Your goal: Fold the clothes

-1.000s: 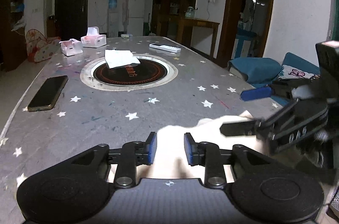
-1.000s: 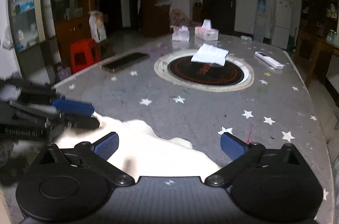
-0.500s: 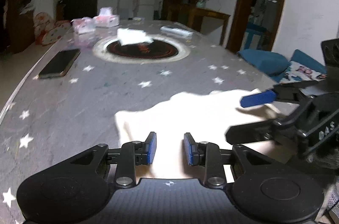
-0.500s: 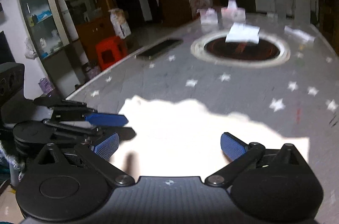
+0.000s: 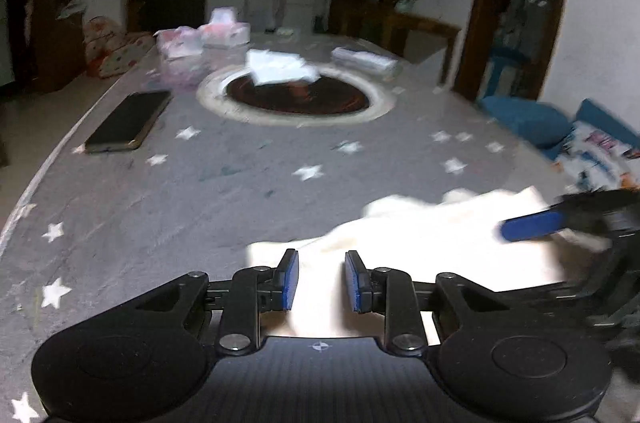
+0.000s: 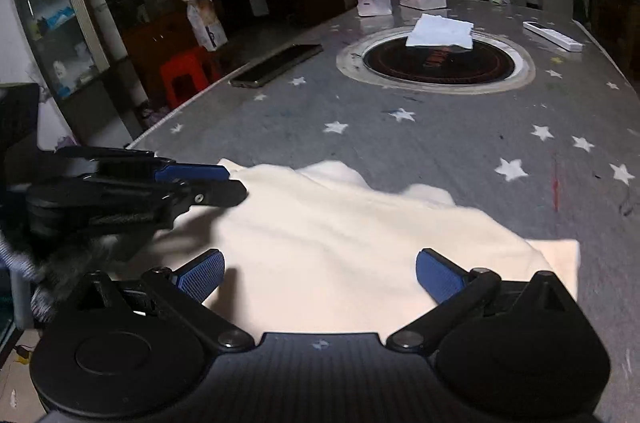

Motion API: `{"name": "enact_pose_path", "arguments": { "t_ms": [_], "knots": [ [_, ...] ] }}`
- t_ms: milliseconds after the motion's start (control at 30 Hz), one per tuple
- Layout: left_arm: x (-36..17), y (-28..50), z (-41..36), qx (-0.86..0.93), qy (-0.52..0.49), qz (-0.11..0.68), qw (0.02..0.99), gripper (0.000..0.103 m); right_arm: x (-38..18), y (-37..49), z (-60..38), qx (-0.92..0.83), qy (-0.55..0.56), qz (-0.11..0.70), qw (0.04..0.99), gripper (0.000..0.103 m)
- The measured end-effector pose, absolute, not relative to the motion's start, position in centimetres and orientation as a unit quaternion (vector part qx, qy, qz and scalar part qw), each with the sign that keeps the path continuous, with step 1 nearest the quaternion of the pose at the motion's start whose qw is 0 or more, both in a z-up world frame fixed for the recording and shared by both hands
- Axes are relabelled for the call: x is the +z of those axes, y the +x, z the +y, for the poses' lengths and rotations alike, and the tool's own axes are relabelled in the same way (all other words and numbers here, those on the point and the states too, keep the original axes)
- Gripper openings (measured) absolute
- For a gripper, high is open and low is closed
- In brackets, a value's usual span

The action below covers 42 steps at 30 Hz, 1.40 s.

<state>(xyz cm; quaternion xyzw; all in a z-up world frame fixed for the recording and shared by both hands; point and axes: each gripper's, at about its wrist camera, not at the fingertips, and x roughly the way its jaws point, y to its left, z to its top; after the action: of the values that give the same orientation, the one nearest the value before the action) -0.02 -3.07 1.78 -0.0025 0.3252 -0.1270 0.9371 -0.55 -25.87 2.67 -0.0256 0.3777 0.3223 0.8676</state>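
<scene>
Grey star-printed table (image 6: 460, 151) – cream garment (image 6: 340, 243), left tool (image 5: 320, 281) closing, right tool (image 6: 318, 273) apart

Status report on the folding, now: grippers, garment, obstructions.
Left gripper jaws closing, cream garment between them, pads not pressing. Right gripper open wide over it. Garment rumpled at near table edge. Phone and tissues farther off, not in the way.

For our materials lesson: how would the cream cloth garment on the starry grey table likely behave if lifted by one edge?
The cream cloth garment would probably droop: it lies rumpled with wavy edges. It looks thin, so likely light. Pushed, it may bunch rather than slide.
</scene>
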Motion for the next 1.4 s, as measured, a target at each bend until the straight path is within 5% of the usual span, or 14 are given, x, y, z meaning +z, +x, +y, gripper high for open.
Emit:
{"name": "enact_pose_path", "arguments": {
  "t_ms": [267,700,1400],
  "knots": [
    [4.6,-4.1,-4.3,-0.179,-0.021,0.285,0.942,0.028,4.7,-6.3,-29.4,0.339,-0.043,0.331,0.879,0.103],
    [1.9,-5.8,-5.6,-0.193,0.003,0.320,0.928,0.028,2.7,-9.5,-32.4,0.353,-0.001,0.349,0.868,0.103],
    [2.7,-5.8,-3.0,-0.151,-0.038,0.318,0.935,0.034,4.0,-5.9,-31.9,0.341,0.019,0.322,0.883,0.103]
  ]
}}
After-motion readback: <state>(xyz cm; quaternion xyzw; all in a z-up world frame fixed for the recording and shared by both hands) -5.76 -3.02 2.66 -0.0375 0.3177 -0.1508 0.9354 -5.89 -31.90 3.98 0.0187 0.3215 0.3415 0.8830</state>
